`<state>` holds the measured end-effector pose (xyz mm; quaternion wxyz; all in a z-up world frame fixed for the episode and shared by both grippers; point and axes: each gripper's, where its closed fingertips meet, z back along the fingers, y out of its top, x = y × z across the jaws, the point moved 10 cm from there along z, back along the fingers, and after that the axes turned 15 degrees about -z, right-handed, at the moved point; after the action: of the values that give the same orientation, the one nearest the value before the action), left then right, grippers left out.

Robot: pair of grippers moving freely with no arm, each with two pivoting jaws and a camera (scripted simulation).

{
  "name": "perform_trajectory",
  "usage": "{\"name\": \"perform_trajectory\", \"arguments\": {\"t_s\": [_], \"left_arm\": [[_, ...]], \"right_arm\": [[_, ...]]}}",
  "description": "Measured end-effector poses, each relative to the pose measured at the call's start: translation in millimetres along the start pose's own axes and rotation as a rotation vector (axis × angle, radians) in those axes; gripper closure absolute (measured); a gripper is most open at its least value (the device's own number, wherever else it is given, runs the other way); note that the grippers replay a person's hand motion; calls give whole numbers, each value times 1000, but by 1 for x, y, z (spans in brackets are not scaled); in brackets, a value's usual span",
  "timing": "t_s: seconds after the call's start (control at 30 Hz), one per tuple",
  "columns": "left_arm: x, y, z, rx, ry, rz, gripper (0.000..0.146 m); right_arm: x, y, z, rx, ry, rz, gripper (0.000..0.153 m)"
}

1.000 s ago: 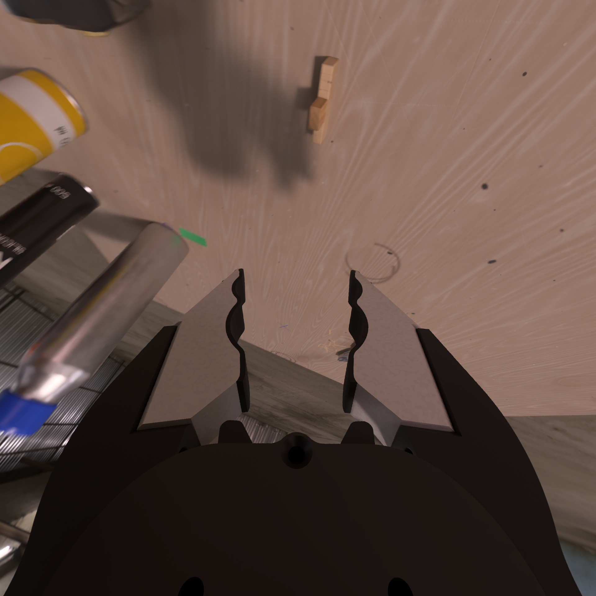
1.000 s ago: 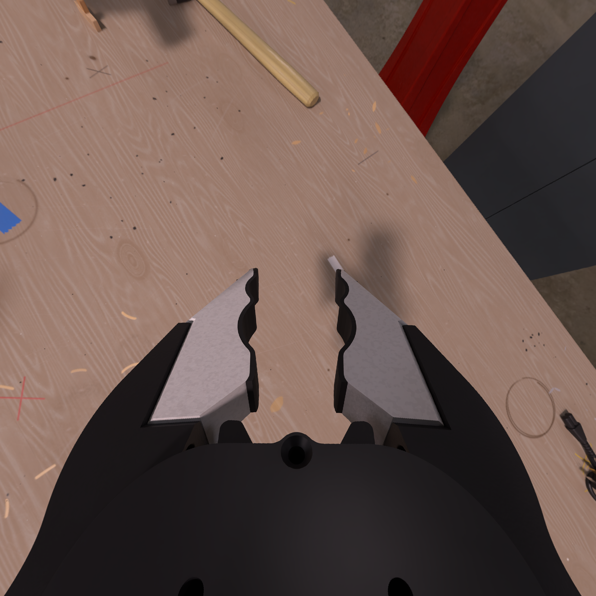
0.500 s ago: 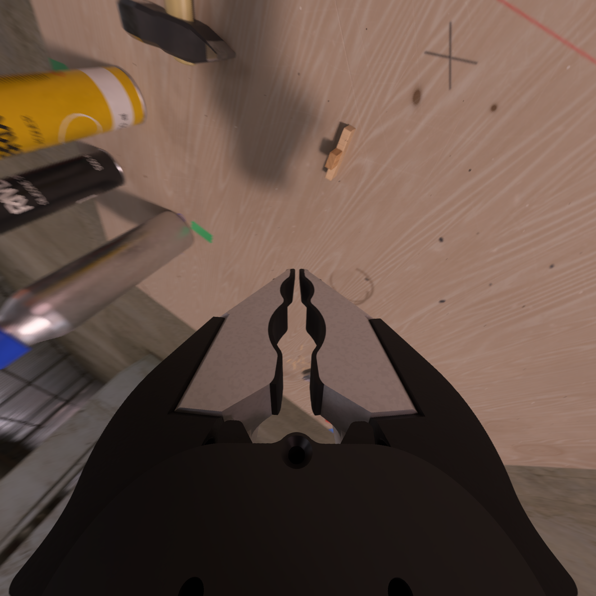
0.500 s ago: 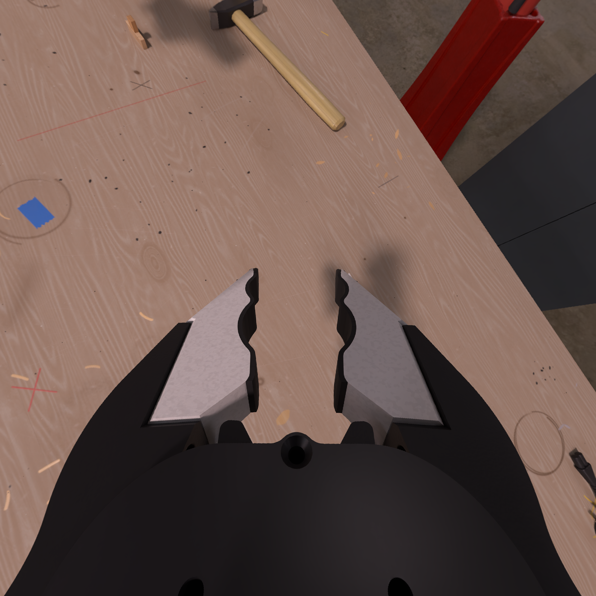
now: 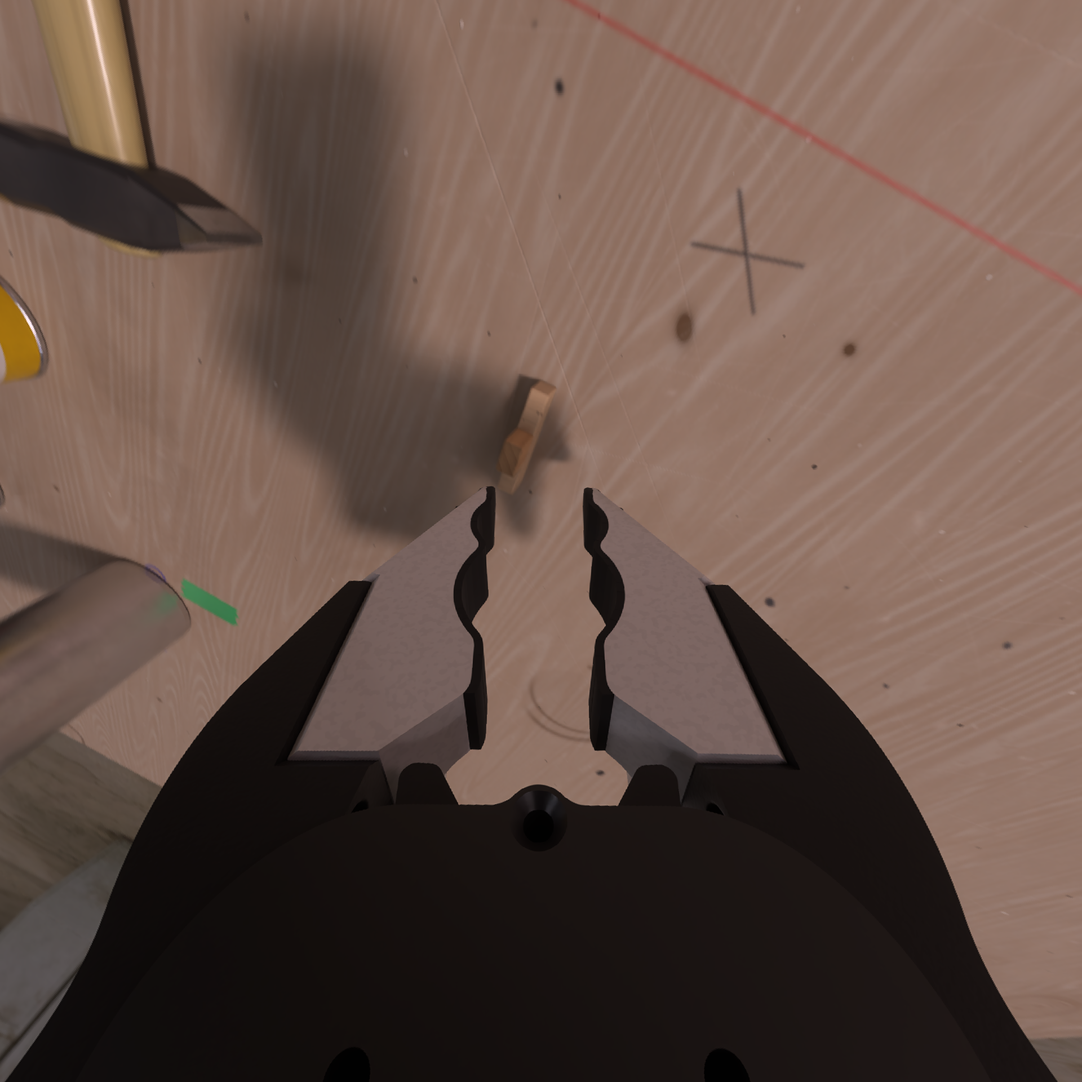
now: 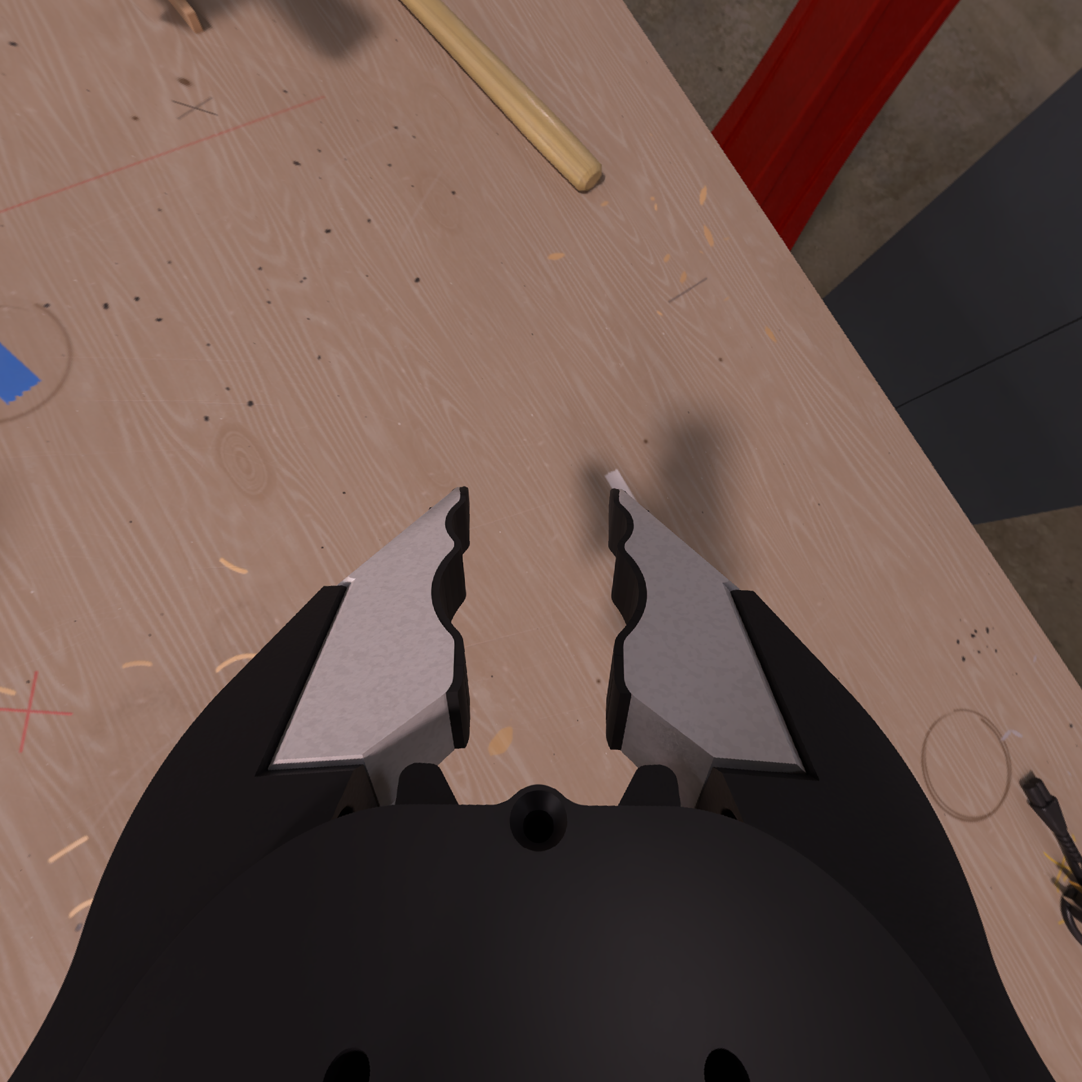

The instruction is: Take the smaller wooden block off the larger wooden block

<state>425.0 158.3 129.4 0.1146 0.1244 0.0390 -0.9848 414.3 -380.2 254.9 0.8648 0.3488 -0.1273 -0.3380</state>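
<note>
In the left wrist view a pale, long larger wooden block [image 5: 537,404] lies on the wooden table [image 5: 819,527]. A darker smaller wooden block [image 5: 516,455] sits on its near part. My left gripper [image 5: 538,492] is open and empty, with its tips just short of the blocks' near end and the left fingertip [image 5: 489,497] closest. My right gripper [image 6: 538,492] is open and empty over bare table, far from the blocks [image 6: 190,12], which show at that view's top left edge.
A hammer head [image 5: 134,199] with a wooden handle [image 6: 509,99] lies left of the blocks. A yellow can [image 5: 17,345] and a silver cylinder [image 5: 76,644] stand at the left, by green tape [image 5: 209,602]. The right wrist view shows a red beam [image 6: 819,105], a black cable [image 6: 1054,831] and blue tape [image 6: 14,375].
My left gripper shut almost fully half a second ago and has opened again while moving in close to the blocks. The right gripper stayed open and shifted only slightly.
</note>
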Motion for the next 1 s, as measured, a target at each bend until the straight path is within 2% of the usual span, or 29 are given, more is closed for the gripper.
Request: {"name": "perform_trajectory", "arguments": {"t_s": [0.17,0.33,0.53,0.8,1.0], "left_arm": [[-13,3,-11,-20,15,-123,128],[-17,5,-17,-87,-43,-240,138],[-16,12,-17,-146,-44,-336,139],[-9,6,-8,-151,21,-247,140],[-5,1,51,75,220,-126,140]], "right_arm": [[5,-1,-5,-25,-34,-16,105],[2,-1,-13,-66,-54,1,105],[-3,-1,-23,-132,-74,37,106],[-4,0,-22,-126,-58,44,110],[-7,2,-14,-85,-45,60,110]]}}
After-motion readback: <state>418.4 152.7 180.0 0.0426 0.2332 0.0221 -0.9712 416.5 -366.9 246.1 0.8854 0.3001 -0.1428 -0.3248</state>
